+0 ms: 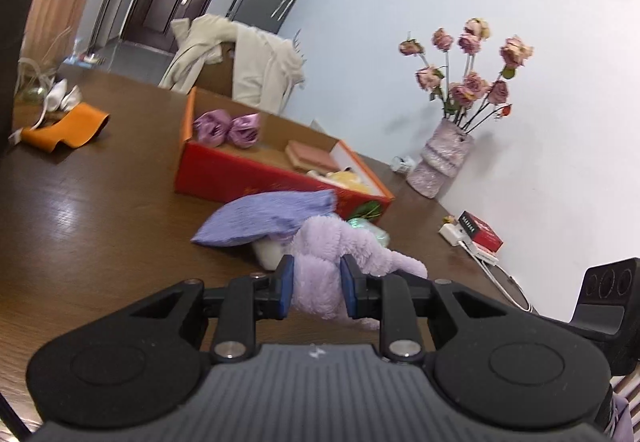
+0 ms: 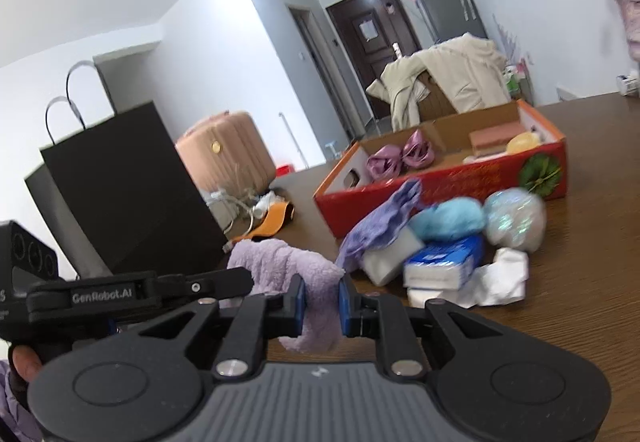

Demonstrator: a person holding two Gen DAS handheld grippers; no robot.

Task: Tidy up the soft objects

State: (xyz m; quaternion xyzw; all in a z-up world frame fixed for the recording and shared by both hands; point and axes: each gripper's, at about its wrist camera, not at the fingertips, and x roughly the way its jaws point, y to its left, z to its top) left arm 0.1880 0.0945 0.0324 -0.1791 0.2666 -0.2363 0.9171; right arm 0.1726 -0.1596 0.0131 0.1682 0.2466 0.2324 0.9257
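Our left claw and right claw each pinch the fluffy lilac towel tight between blue pads, holding it just above the counter, near the red box and the pile of soft things.

right tool clamped on lilac fleece cloth; left tool grips other end.

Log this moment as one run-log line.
left gripper: shut on lilac fleece cloth | right gripper: shut on same cloth | red box: holds purple bows
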